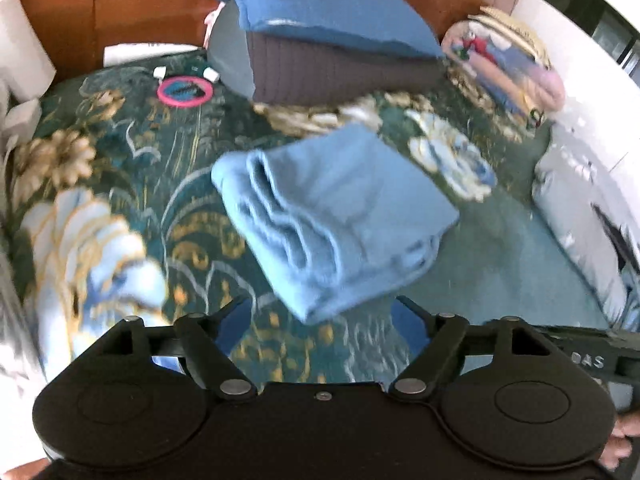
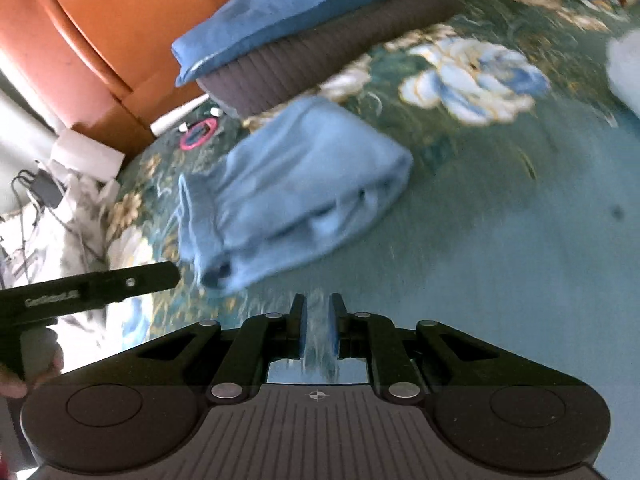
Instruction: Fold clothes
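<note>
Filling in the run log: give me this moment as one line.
stage: cloth folded, lying on bed | left tool: open, empty | right tool: nearly shut, empty | both short of cloth

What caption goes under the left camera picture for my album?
Open left gripper above a folded blue cloth lying on the flowery bedspread.

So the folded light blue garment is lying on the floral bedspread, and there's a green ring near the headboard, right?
Not quite: the ring is pink, not green, as the left wrist view shows, and the right wrist view agrees. The rest holds: the folded light blue garment lies on the floral bedspread, and the ring sits up near the headboard.
</note>
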Demonstrator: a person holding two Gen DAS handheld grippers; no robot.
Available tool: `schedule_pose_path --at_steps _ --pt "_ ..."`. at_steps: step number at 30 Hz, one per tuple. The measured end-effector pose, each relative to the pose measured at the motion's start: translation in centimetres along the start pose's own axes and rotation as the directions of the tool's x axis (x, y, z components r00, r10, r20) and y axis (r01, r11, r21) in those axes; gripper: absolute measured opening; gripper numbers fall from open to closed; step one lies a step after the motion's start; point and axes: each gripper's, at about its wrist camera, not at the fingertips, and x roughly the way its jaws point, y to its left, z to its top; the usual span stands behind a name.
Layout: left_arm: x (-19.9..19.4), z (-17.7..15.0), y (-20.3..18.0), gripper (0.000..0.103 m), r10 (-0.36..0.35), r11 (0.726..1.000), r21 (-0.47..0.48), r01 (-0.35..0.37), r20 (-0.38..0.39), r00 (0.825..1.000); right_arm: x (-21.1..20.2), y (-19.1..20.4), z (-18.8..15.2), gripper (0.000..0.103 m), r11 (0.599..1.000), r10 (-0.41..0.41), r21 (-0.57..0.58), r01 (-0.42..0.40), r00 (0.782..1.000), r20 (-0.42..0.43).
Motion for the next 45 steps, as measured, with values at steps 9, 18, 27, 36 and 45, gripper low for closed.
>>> schedule_pose_path --at_steps 9,18,27,36,45 --pt "-2.6 -5.2 -4.6 0.087 0.112 0.99 0.09 -0.109 -0.033 0.993 -5.4 -1.4 -6.0 0.025 0.998 -0.025 -0.05 0.024 1.0 -0.003" --pt "-4.4 -9.2 -10.5 0.093 0.18 0.983 0.04 -0.18 -0.01 0.984 -11.2 -2.8 -12.1 0.038 0.994 -0.026 -0.105 0.023 0.999 -0.033" --pt "-5.6 -12.5 -16.4 0.098 0.24 0.97 0.043 -0.241 0.024 0.97 -15.8 -4.9 -18.0 0.047 0.992 -0.065 -0.112 0.059 0.996 -0.059" --pt "-7.6 -15.4 -21.4 0.101 0.259 0.963 0.067 -0.26 0.024 0.966 -20.0 -7.2 -21.0 0.048 0.996 -0.081 -0.039 0.079 0.996 -0.036" --pt "-11.9 -16.7 -25.8 0.102 0.327 0.928 0.16 -0.337 0.087 0.941 -26.8 -8.3 -22.9 0.05 0.995 -0.091 -0.04 0.092 0.996 0.015"
